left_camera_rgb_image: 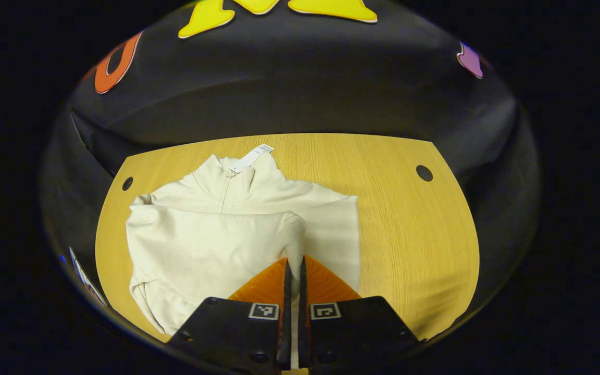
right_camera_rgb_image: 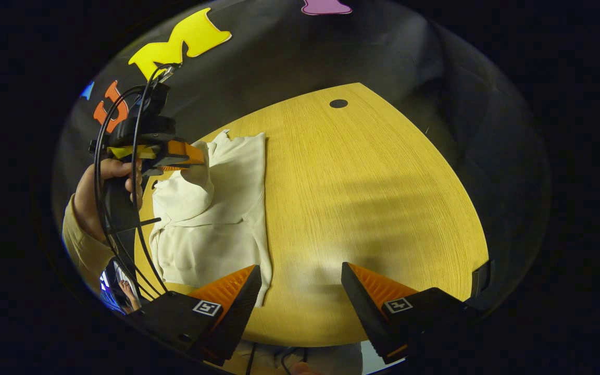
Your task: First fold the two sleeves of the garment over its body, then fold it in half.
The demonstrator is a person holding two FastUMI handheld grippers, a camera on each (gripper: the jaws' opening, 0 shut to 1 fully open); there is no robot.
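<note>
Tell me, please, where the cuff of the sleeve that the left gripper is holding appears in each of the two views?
Left gripper view: the sleeve cuff is at lower centre, pinched between the left gripper fingers, over the garment.
Right gripper view: the cuff is at upper left, held up by that gripper above the garment.
Shared landmark: the round hole in the table.

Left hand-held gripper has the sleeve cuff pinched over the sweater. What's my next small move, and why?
Probably lower the left hand-held gripper and open it, laying the sleeve flat. The cuff already hangs over the body of the cream sweater, so the fold looks placed. The right hand-held gripper is open above the table, free.
</note>
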